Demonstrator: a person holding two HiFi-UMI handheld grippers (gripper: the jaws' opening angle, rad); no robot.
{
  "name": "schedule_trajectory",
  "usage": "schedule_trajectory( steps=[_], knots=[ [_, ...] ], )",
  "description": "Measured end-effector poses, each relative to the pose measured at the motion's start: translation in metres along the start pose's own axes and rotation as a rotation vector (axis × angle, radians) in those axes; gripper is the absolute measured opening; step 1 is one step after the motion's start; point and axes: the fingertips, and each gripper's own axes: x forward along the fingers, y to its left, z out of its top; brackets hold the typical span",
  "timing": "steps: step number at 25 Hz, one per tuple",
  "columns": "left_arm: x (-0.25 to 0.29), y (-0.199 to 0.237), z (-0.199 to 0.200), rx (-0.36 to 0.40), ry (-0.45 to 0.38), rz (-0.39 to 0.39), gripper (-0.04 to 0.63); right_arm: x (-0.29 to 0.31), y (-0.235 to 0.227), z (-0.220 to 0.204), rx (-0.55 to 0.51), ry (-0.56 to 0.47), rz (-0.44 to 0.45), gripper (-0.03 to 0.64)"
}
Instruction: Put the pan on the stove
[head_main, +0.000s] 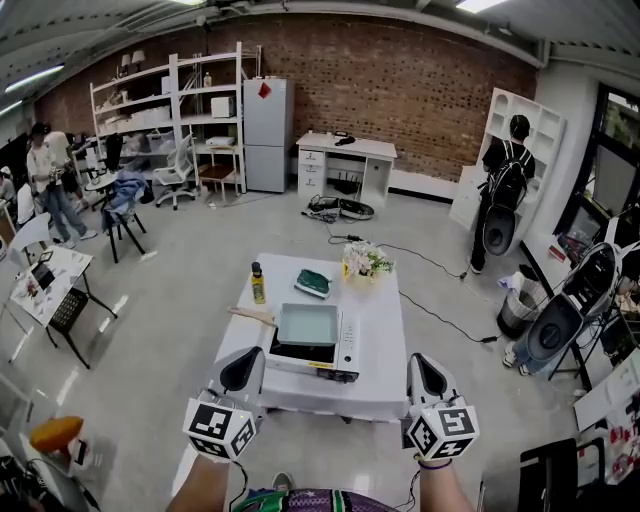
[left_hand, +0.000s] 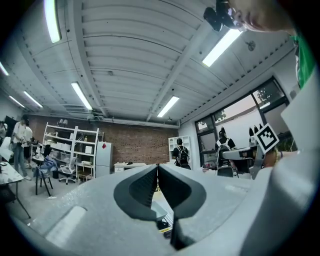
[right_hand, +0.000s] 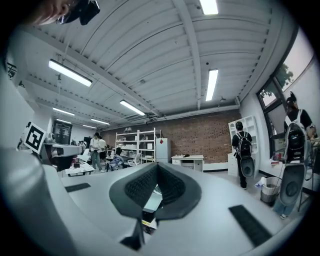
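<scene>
L gripper (head_main: 243, 372), R gripper (head_main: 428, 376): fingers together, empty, near table (head_main: 385, 330) front edge. Square pan (head_main: 307, 324) w/ wooden handle on stove (head_main: 346, 350).

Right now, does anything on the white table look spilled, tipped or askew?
Nothing stands out. The bottle stands upright, the pan lies flat on the stove, and the green item and flowers sit behind it; no spill shows.

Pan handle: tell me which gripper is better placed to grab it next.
Left. The pan has its wooden handle sticking out leftward from the stove, on the side of the left gripper. The right gripper hangs past the stove's other side. Both are shut and empty, so either must open first.
</scene>
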Motion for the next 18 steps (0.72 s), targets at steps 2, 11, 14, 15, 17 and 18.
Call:
schedule_trajectory(
  steps=[2,11,14,15,17,18],
  knots=[
    [-0.001,0.003,-0.001,-0.001,-0.001,0.006,0.017,0.002,0.001,-0.001,0.001,0.004,-0.005,0.001],
    [-0.004,0.014,-0.012,-0.026,0.020,-0.002,0.017,0.008,0.015,-0.004,0.006,0.014,0.018,0.002],
    [-0.003,0.015,-0.010,-0.028,0.021,-0.005,0.017,0.009,0.016,-0.003,0.010,0.017,0.021,0.001],
    [-0.003,0.015,-0.010,-0.027,0.022,-0.007,0.017,0.009,0.016,-0.003,0.012,0.019,0.021,0.002],
    [-0.004,0.016,-0.011,-0.022,0.025,-0.008,0.017,0.009,0.017,-0.004,0.018,0.020,0.021,0.001],
    [-0.004,0.016,-0.012,-0.018,0.028,-0.007,0.017,0.009,0.017,-0.005,0.020,0.020,0.021,0.002]
  ],
)
